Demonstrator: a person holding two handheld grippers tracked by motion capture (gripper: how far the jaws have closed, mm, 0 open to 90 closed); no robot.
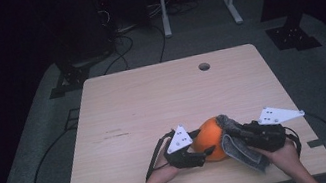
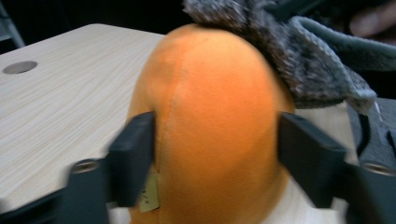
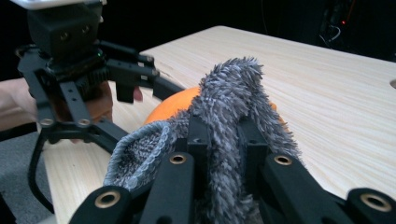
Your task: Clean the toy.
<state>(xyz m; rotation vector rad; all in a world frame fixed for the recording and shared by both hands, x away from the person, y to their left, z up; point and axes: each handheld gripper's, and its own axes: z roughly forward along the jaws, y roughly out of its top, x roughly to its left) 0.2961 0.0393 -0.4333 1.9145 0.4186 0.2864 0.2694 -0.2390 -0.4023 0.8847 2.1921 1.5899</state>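
The wooden table carries the whole job near its front edge, where an orange plush ball sits between the person's two hands. A grey fuzzy sock drapes over the ball's top and trails off toward the right side; the work appears to be pulling this sock over, or off, the ball, though which of the two cannot be told from this moment.

The left gripper straddles the ball from the left. In the left gripper view its two jaws stand on either flank of the orange plush, touching or all but touching the fabric without denting it much, so it is at best a light hold. The right gripper is clamped tight on a fold of the sock, the fuzzy cloth bunched between its jaws.

To do this step well, the left gripper should probably firm up on the ball's widest part, so that the soft toy does not roll or squirt out when the sock is tugged. The right should draw the cloth along the ball's curve rather than straight up, keeping the cuff open. A small paper tag low on the ball sits by the left jaw and could snag.
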